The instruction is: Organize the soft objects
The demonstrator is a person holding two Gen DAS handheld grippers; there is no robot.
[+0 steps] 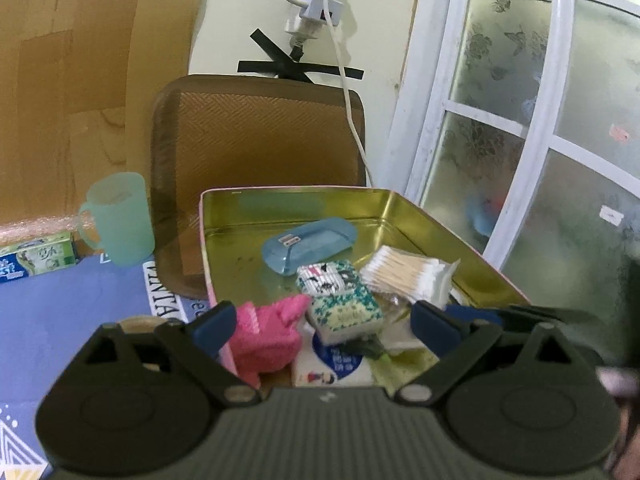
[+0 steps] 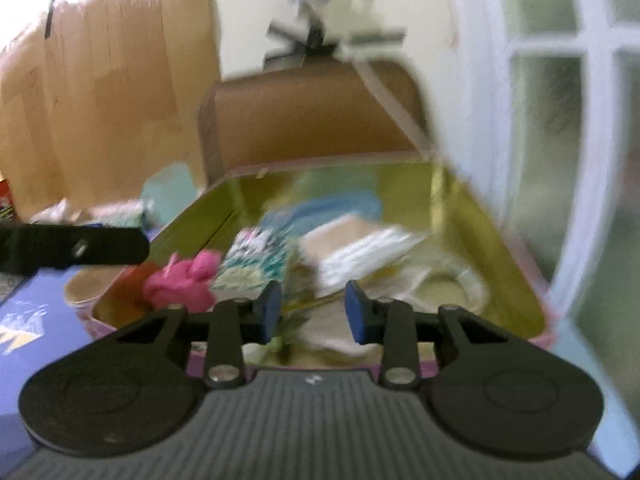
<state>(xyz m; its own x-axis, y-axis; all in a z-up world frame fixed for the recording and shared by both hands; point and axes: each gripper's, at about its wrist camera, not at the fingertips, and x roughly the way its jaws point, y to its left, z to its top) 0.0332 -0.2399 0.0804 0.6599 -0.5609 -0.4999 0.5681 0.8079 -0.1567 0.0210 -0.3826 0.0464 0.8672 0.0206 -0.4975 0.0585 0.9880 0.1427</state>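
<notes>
An open gold tin (image 1: 296, 191) holds soft things. A pink knitted piece (image 1: 266, 338) lies in its near left corner, with a green-patterned tissue pack (image 1: 342, 308) and a bag of cotton swabs (image 1: 404, 270) beside it. My left gripper (image 1: 325, 324) is open wide over the tin's near edge, its left pad (image 1: 216, 326) beside the pink piece, gripping nothing. The right wrist view is blurred. It shows my right gripper (image 2: 314, 312) partly open above the tin (image 2: 500, 248), nothing pressed between its pads. The pink piece (image 2: 180, 282) and tissue pack (image 2: 256, 264) lie just beyond it.
A blue plastic case (image 1: 308, 246) lies at the tin's back. A brown tray (image 1: 256, 136) leans on the wall behind. A green mug (image 1: 120, 220) and a toothpaste box (image 1: 36, 258) stand left. A white cable (image 1: 348, 92) hangs down. A window frame (image 1: 520, 100) is on the right.
</notes>
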